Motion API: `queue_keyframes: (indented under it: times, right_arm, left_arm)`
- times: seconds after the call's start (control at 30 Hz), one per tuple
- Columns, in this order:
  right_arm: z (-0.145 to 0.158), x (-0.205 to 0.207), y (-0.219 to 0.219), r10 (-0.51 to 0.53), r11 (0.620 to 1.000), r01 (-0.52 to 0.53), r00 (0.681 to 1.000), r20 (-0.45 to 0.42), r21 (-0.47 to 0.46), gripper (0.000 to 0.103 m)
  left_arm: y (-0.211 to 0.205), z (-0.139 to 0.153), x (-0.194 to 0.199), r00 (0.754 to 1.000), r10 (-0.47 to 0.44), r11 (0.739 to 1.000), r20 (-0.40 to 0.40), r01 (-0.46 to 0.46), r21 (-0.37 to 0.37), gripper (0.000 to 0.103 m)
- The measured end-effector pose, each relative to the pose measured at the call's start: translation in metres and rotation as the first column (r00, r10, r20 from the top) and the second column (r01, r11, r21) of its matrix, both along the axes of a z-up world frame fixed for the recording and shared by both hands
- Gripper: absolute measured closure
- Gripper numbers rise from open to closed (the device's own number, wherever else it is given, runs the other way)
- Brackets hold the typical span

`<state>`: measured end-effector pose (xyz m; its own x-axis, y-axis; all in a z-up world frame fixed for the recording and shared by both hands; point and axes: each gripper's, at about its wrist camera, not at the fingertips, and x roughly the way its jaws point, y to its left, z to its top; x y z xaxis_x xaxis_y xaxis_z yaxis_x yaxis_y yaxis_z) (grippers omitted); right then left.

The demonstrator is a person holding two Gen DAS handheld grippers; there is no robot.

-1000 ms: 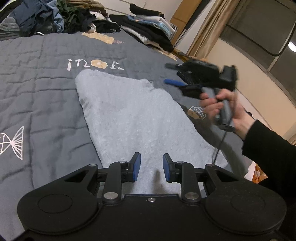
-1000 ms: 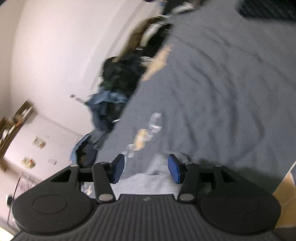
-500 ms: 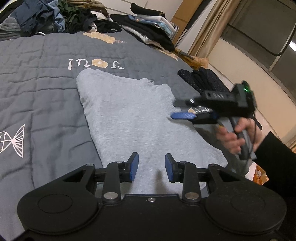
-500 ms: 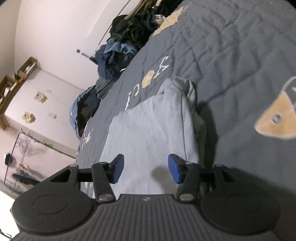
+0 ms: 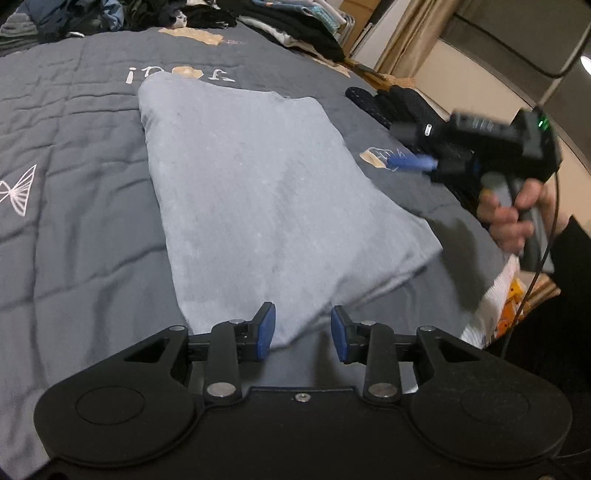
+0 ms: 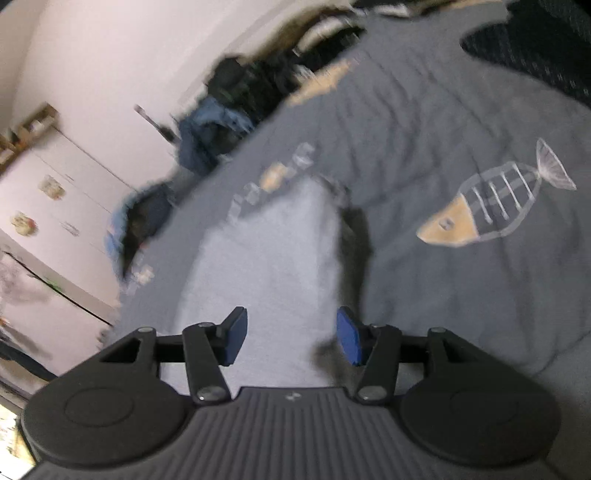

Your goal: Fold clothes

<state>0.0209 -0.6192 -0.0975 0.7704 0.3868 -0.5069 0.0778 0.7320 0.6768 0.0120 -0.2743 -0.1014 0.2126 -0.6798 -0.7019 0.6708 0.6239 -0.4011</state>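
Where the dark grey quilted bedspread fills most of both views, printed with pale letters and a fish skeleton, a light grey garment lies folded flat on it as a long slab running away from the left gripper toward the printed letters. Its near corner reaches in between the fingers of the left gripper, whose blue pads stand apart with nothing pinched between them; whether the cloth touches either pad cannot be told. Heaps of dark and blue clothing lie along the far edge of the bed, and a dark dotted piece lies near the bed's right side. In the left wrist view the right gripper hangs beside the garment's right edge, blurred, gripped by the person's hand in a black sleeve. The right wrist view, also blurred, shows the right gripper with its blue pads wide apart and empty, the garment below and ahead of them.
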Motion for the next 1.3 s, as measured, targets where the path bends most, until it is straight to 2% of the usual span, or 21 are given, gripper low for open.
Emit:
queue_keyframes:
  times: [0.1,0.2,0.27,0.33,0.4,0.47,0.57,0.8,0.97,1.07,1.17,1.27,1.3]
  right_arm:
    - [0.006,-0.007,0.016,0.043,0.999,-0.044,0.998,0.044,0.019,0.050]
    - [0.006,-0.005,0.033,0.089,0.996,-0.088,0.995,0.044,-0.005,0.050]
    - [0.008,-0.003,0.039,0.106,0.994,-0.105,0.993,0.046,-0.009,0.050]
    - [0.008,-0.001,0.042,0.112,0.993,-0.114,0.992,0.055,0.029,0.050]
    - [0.007,0.000,0.044,0.115,0.991,-0.119,0.991,0.064,0.055,0.050]
    - [0.005,0.003,0.046,0.110,0.991,-0.115,0.991,0.072,0.072,0.050]
    - [0.005,0.006,0.045,0.102,0.989,-0.110,0.991,0.091,0.096,0.050]
    - [0.001,0.024,0.050,0.117,0.989,-0.123,0.990,0.078,0.080,0.050]
    - [-0.009,0.038,0.049,0.127,0.990,-0.129,0.991,0.043,0.056,0.050]
    - [-0.015,0.044,0.052,0.151,0.988,-0.152,0.988,0.024,0.022,0.050]
    - [-0.019,0.045,0.058,0.178,0.984,-0.178,0.984,0.000,-0.015,0.050]
    - [-0.024,0.047,0.065,0.204,0.977,-0.205,0.979,-0.024,-0.051,0.050]
    - [-0.025,0.047,0.067,0.212,0.975,-0.214,0.977,-0.033,-0.063,0.050]
  left_arm:
    - [0.007,0.005,-0.006,1.000,0.015,1.000,0.001,-0.015,-0.015,0.069]
    - [0.021,0.023,-0.007,0.999,0.051,0.996,0.013,-0.050,-0.073,0.065]
    - [0.033,0.040,-0.002,0.997,0.080,0.988,0.012,-0.078,-0.137,0.054]
    - [0.041,0.056,0.006,0.995,0.101,0.976,0.007,-0.098,-0.195,0.054]
    - [0.047,0.068,0.017,0.994,0.105,0.960,-0.025,-0.108,-0.257,0.048]
    - [0.047,0.069,0.034,0.993,0.073,0.945,-0.098,-0.100,-0.312,0.035]
    - [0.045,0.060,0.061,0.982,0.004,0.923,-0.190,-0.077,-0.378,0.029]
    - [0.031,0.004,0.122,0.945,-0.040,0.904,-0.324,-0.104,-0.414,0.028]
    - [0.014,-0.027,0.158,0.928,-0.085,0.925,-0.362,-0.062,-0.376,0.028]
    - [0.012,-0.038,0.179,0.928,-0.080,0.925,-0.363,-0.066,-0.373,0.028]
    - [0.013,-0.037,0.201,0.943,-0.044,0.920,-0.329,-0.090,-0.381,0.028]
    - [0.007,-0.038,0.223,0.941,-0.042,0.919,-0.335,-0.095,-0.382,0.028]
    - [0.003,-0.037,0.228,0.949,-0.027,0.923,-0.314,-0.097,-0.373,0.028]
